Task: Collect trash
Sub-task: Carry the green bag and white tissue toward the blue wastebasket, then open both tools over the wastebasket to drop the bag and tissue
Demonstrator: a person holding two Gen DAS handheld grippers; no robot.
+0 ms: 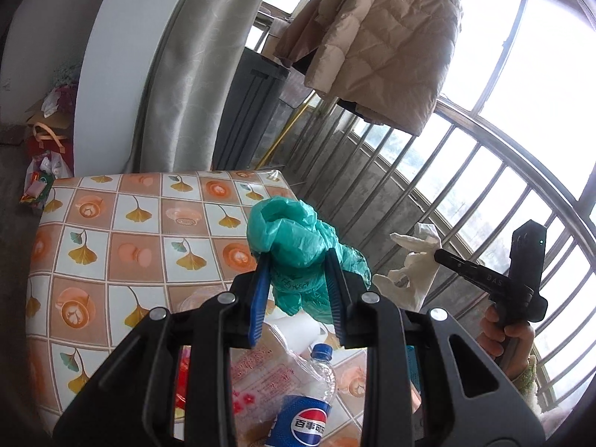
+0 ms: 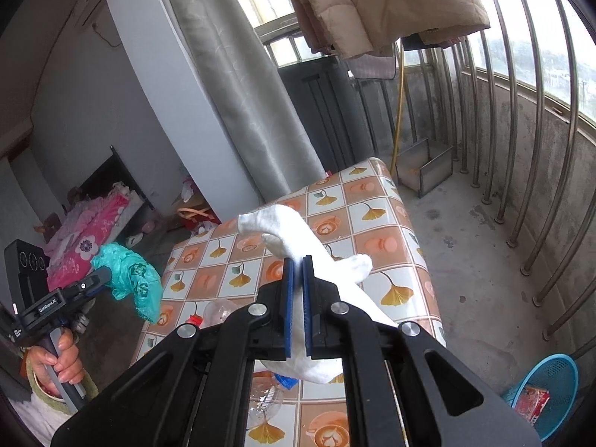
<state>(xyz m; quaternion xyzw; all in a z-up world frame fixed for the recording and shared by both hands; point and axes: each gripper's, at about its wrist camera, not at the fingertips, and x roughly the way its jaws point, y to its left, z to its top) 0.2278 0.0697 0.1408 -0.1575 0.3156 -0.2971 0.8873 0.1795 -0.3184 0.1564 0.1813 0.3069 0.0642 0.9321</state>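
Two pieces lifted — our left gripper [image 1: 298, 257] clamps the green bag [image 1: 298, 238], right gripper [image 2: 298, 260] pinches white tissue [image 2: 298, 234]; next, the blue basket [image 2: 558, 376].

1. Open air above the table [image 2: 376, 219]; far half of its top bare, free to cross.
2. Near edge cluttered: Pepsi bottle [image 1: 305, 413] and wrappers [image 1: 260, 372] lying under the left gripper [image 1: 298, 260].
3. Left blocked by curtain [image 2: 242, 93] and wall.
4. Right bounded by railing bars [image 2: 521, 149]; bare floor between table and bars, passable.
5. Overhead, hanging jacket [image 1: 383, 37] low over the far end.
6. Blue basket [image 2: 551, 391] on floor, near right, with clear room above it.
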